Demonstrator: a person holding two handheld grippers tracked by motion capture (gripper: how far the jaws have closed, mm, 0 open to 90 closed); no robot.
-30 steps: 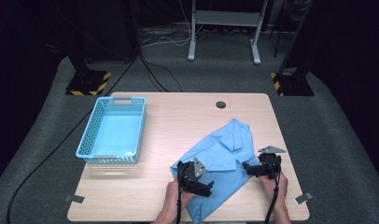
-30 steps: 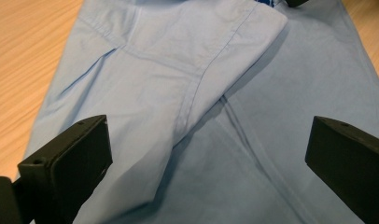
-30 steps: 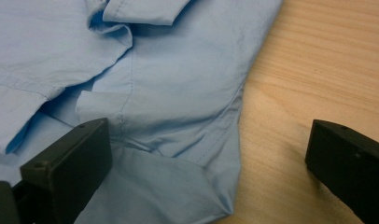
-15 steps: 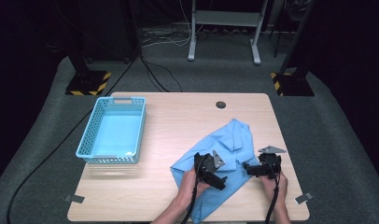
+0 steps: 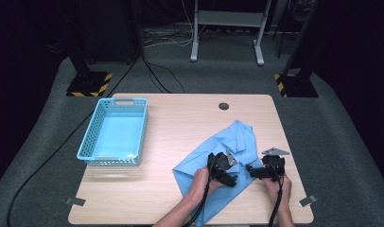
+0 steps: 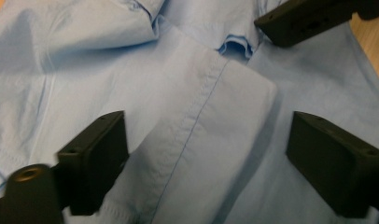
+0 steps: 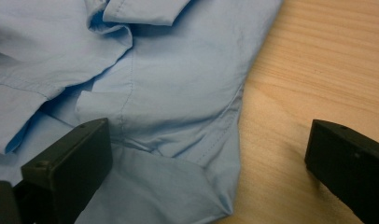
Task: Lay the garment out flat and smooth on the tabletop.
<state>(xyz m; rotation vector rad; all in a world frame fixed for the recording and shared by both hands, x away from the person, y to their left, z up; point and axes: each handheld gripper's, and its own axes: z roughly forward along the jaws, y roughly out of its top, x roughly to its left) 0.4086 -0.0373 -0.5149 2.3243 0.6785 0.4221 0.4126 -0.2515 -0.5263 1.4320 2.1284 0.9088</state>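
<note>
A blue basket [image 5: 113, 132] sits at the table's left, well apart from the blue shirt [image 5: 228, 151] lying at the right. The left gripper [image 5: 222, 166] has slid rightward across the shirt, its jaws just been closing around a folded flap [image 6: 211, 135], not yet pinching. The right gripper [image 5: 260, 171] hangs wide open over the shirt's edge, so a fold looks next.

Light blue woven cloth shirt [image 5: 228, 151], matt and softly creased, with stitched seams, lies near the right edge of a pale wood-grain table [image 5: 180, 123] with a smooth matt finish. A light blue plastic mesh basket [image 5: 113, 132], slightly glossy, sits by the left edge. Both grippers' jaws are matt black plastic
</note>
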